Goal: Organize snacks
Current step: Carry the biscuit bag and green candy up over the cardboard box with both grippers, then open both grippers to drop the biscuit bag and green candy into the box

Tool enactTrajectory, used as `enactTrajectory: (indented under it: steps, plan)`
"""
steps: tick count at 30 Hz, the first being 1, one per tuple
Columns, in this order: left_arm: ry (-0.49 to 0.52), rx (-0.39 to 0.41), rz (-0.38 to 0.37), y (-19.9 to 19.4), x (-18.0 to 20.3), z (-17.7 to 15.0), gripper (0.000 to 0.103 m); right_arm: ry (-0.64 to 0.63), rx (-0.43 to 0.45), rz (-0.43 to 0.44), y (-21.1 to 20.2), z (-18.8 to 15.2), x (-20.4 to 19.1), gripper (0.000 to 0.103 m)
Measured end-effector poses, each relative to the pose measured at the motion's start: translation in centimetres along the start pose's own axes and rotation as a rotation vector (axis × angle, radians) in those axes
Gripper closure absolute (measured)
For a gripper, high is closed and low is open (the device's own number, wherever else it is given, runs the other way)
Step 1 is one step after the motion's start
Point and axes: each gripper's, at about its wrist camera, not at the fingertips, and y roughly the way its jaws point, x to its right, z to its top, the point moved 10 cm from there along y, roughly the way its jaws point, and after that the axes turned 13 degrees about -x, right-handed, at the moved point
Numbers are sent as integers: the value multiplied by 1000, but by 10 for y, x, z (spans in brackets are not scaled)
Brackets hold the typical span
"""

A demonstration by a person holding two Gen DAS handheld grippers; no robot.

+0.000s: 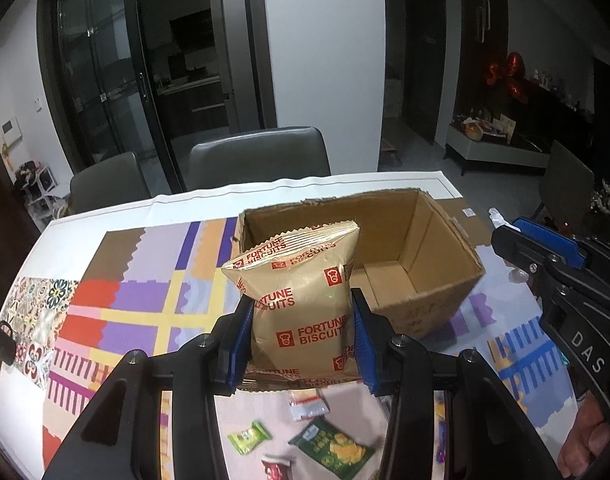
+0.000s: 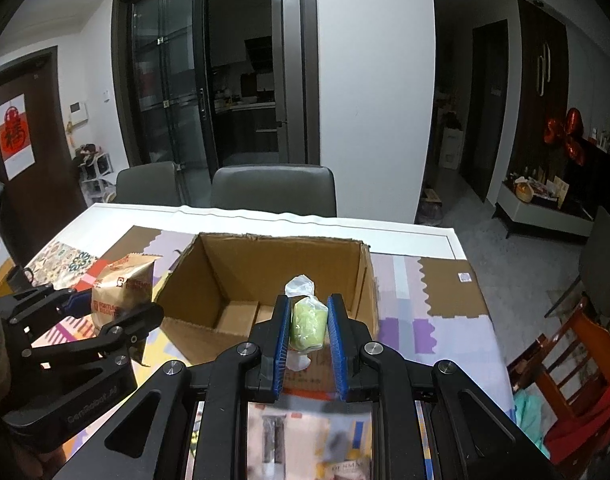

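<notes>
Your left gripper has its fingers clamped on the biscuit pack, your right gripper on a green sweet; both hang at the empty cardboard box mid-counter. Several snacks wait near the front edge.

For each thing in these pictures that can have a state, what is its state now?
Left gripper: shut on the biscuit pack.
Biscuit pack: sealed, upright between the jaws, off the table.
Right gripper: shut on the green sweet.
Green sweet: wrapped, held in front of the box.
Box: open, upright, nothing visible inside.
Loose snacks: lying on the table.
</notes>
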Motion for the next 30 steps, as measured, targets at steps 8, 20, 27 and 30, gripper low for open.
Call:
enactTrajectory:
  steps: [8, 20, 27, 30]
  plan:
    - [-24, -10, 8, 19, -7, 15, 59, 25, -16, -4, 20, 16, 6, 83]
    - [-48, -38, 1, 45, -11, 27, 59, 50, -59, -5, 54, 30, 11, 83]
    - [-29, -60, 4, 58, -10, 30, 59, 43, -83, -14, 70, 31, 11, 83]
    - [-20, -64, 9, 60, -9, 31, 58, 39, -96, -4, 76, 30, 9, 83]
